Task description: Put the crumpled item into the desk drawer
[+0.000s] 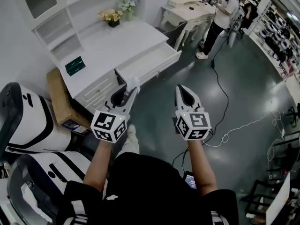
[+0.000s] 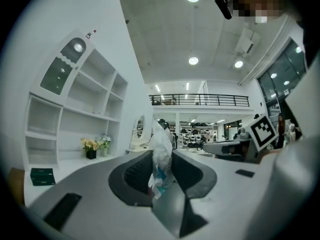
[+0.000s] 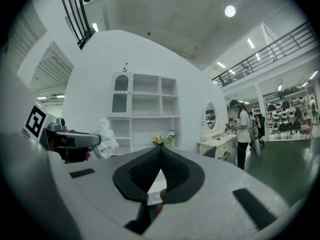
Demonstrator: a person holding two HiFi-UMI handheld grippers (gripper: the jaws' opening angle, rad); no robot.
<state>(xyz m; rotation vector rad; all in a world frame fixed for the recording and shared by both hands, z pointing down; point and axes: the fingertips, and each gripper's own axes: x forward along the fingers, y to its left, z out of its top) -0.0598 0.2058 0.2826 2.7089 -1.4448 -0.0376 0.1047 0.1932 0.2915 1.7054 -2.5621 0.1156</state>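
A white crumpled plastic item [image 1: 133, 82] with bits of blue sticks up from the tips of my left gripper [image 1: 131, 89], which is shut on it. In the left gripper view the crumpled item [image 2: 161, 134] is pinched between the dark pads of the left gripper [image 2: 161, 153]. The white desk [image 1: 117, 43] stands ahead at the left, its drawer [image 1: 157, 68] pulled open just beyond the left gripper's tips. My right gripper [image 1: 179, 89] is held beside it over the floor, shut and empty. In the right gripper view the right gripper [image 3: 161, 148] shows its tips meeting.
A green box [image 1: 75, 65] and flower pots [image 1: 112, 17] sit on the desk under a white shelf unit [image 1: 51, 13]. A cardboard box [image 1: 63, 104] leans beside the desk, with white-and-black machines [image 1: 28, 121] at left. A person [image 1: 220, 18] stands at a far desk; cables [image 1: 225, 102] cross the floor.
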